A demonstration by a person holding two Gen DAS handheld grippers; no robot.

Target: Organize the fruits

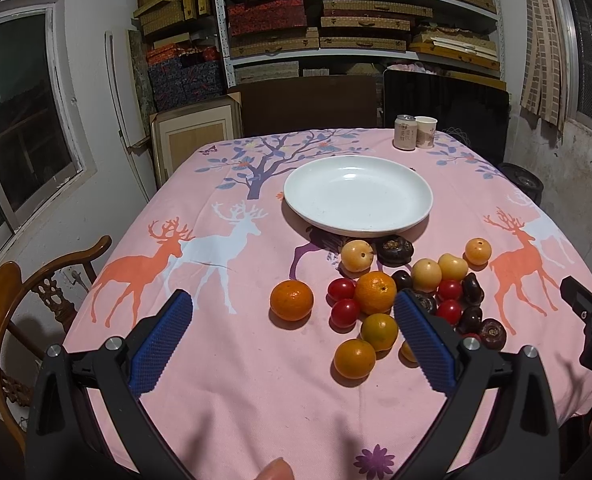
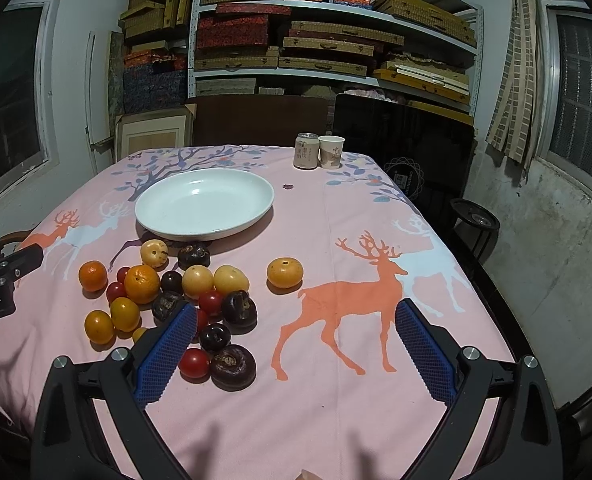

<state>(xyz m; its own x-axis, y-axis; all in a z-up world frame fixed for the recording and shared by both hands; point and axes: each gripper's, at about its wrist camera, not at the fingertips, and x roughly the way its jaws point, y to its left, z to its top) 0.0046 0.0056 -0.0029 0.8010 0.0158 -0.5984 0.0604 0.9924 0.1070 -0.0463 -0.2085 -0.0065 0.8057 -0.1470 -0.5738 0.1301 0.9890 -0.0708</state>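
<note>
A white plate (image 1: pixel 358 196) sits empty on the pink deer tablecloth; it also shows in the right wrist view (image 2: pixel 204 202). In front of it lies a loose pile of fruit: oranges (image 1: pixel 291 300), red cherry tomatoes (image 1: pixel 341 289), yellow plums (image 1: pixel 356 255) and dark water chestnuts (image 1: pixel 395 249). One orange fruit (image 2: pixel 284 272) lies apart to the right of the pile. My left gripper (image 1: pixel 294 312) is open above the table, near the pile's left side. My right gripper (image 2: pixel 296 320) is open and empty, right of the pile (image 2: pixel 168 292).
A drink can (image 1: pixel 405 132) and a paper cup (image 1: pixel 426 132) stand at the table's far edge. A wooden chair (image 1: pixel 28 300) stands at the left of the table. Shelves of boxes (image 1: pixel 356 20) fill the back wall. A dark chair (image 2: pixel 404 148) stands behind the table.
</note>
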